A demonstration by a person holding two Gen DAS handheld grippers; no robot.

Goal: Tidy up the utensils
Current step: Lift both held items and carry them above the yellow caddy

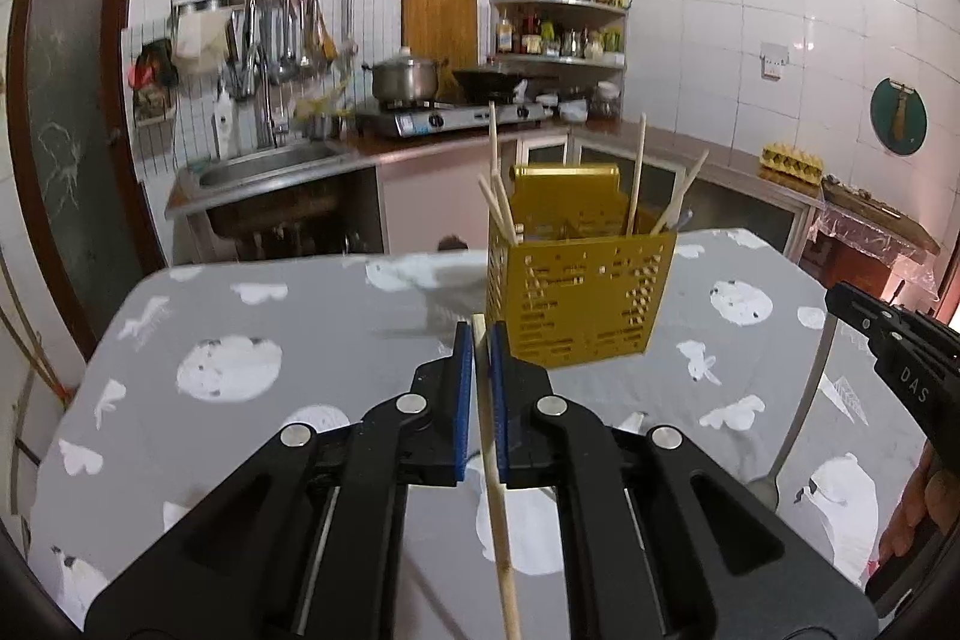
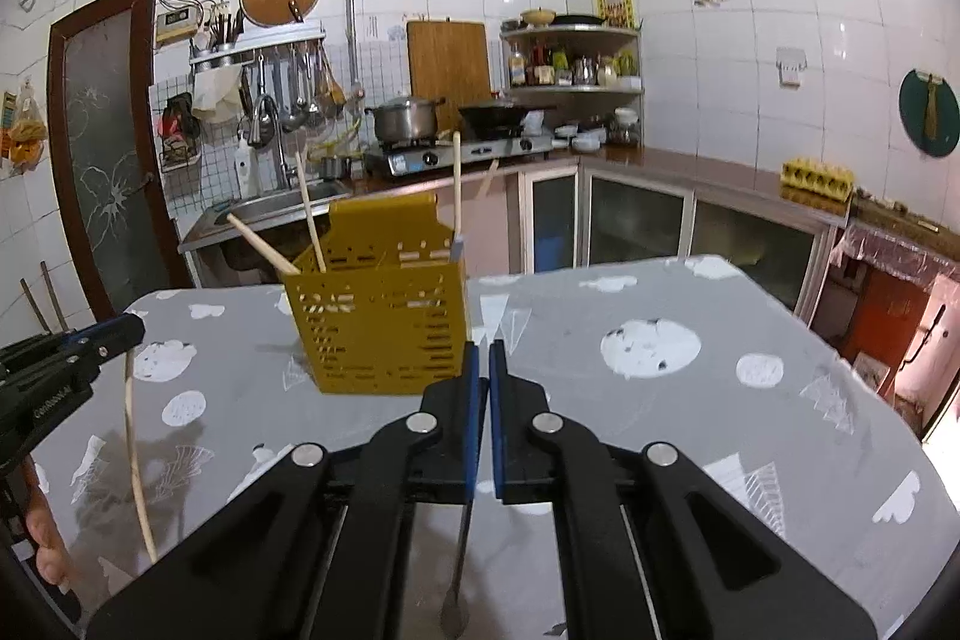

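Note:
A yellow perforated utensil holder [image 1: 579, 298] stands on the grey table [image 1: 288, 328] with several wooden chopsticks in it; it also shows in the right wrist view [image 2: 378, 328]. My left gripper [image 1: 480, 334] is shut on a wooden chopstick [image 1: 498, 508] that hangs down from the pads, just left of and in front of the holder. My right gripper [image 2: 483, 349] is shut on a metal spoon [image 2: 459, 556] whose bowl hangs low, just right of the holder. The spoon [image 1: 798, 418] and right gripper [image 1: 840, 298] show at right in the left wrist view.
Behind the table is a kitchen counter with a sink [image 1: 264, 166], a gas stove with a pot [image 1: 402, 79] and a corner shelf of jars [image 2: 570, 67]. An egg tray [image 2: 816, 178] sits on the right counter. A brown door [image 2: 102, 148] is at left.

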